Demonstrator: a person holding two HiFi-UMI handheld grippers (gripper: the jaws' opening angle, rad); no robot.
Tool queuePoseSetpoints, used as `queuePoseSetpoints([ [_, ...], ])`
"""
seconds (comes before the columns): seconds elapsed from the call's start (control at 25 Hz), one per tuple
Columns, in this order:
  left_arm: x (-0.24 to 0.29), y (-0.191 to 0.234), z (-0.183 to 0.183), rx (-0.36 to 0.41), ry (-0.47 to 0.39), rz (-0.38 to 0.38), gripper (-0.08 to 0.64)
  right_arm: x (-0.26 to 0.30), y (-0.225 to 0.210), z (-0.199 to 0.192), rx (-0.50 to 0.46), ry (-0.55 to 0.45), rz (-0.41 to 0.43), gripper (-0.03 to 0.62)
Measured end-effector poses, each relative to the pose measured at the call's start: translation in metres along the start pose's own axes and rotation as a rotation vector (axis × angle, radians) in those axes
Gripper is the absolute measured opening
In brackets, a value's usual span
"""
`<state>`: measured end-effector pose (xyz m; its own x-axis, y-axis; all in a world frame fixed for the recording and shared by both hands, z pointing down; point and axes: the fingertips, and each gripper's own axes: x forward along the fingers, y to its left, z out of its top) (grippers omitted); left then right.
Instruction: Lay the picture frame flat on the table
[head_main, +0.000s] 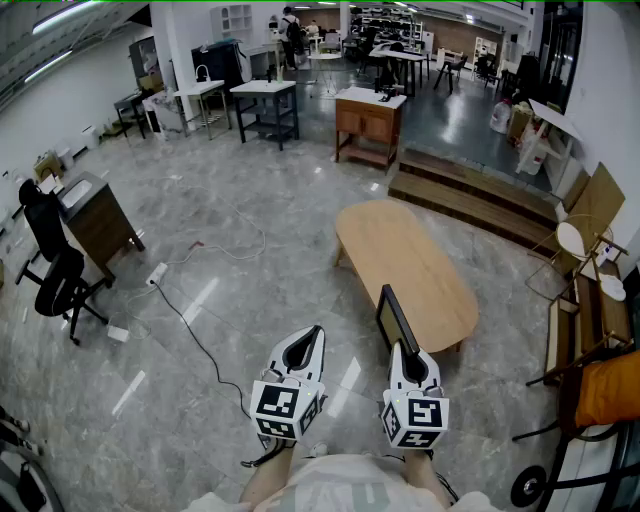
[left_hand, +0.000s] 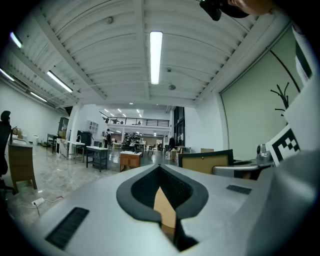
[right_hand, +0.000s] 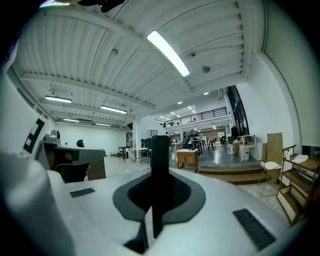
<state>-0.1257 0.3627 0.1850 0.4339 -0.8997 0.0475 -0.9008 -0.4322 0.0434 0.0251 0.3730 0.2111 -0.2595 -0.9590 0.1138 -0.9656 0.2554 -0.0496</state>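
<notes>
The picture frame is a thin black panel held upright and edge-on at the near end of the oval wooden table. My right gripper is shut on its near edge. In the right gripper view the frame's black edge rises between the pads of that gripper. My left gripper hangs over the floor to the left of the frame, jaws together with nothing in them. The left gripper view shows that gripper's tip and, off to the right, the frame's tan back with a dark border.
A black office chair and a wooden cabinet stand at the left, with cables across the marble floor. Wooden steps lie beyond the table. Folding chairs and a seat with an orange cushion line the right side.
</notes>
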Motion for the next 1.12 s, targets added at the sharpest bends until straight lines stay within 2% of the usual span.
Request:
queuePoseSetpoints([
  [0.64, 0.008, 0.018, 0.004, 0.002, -0.021, -0.010, 0.009, 0.015, 0.008, 0.002, -0.003, -0.012, -0.006, 0.017],
  [0.76, 0.009, 0.028, 0.006, 0.000, -0.024, -0.008, 0.009, 0.021, 0.012, 0.007, 0.022, -0.032, -0.010, 0.017],
  [1.12, 0.001, 0.073, 0.005, 0.003, -0.037, 0.004, 0.009, 0.048, 0.048, 0.007, 0.003, -0.040, -0.013, 0.017],
])
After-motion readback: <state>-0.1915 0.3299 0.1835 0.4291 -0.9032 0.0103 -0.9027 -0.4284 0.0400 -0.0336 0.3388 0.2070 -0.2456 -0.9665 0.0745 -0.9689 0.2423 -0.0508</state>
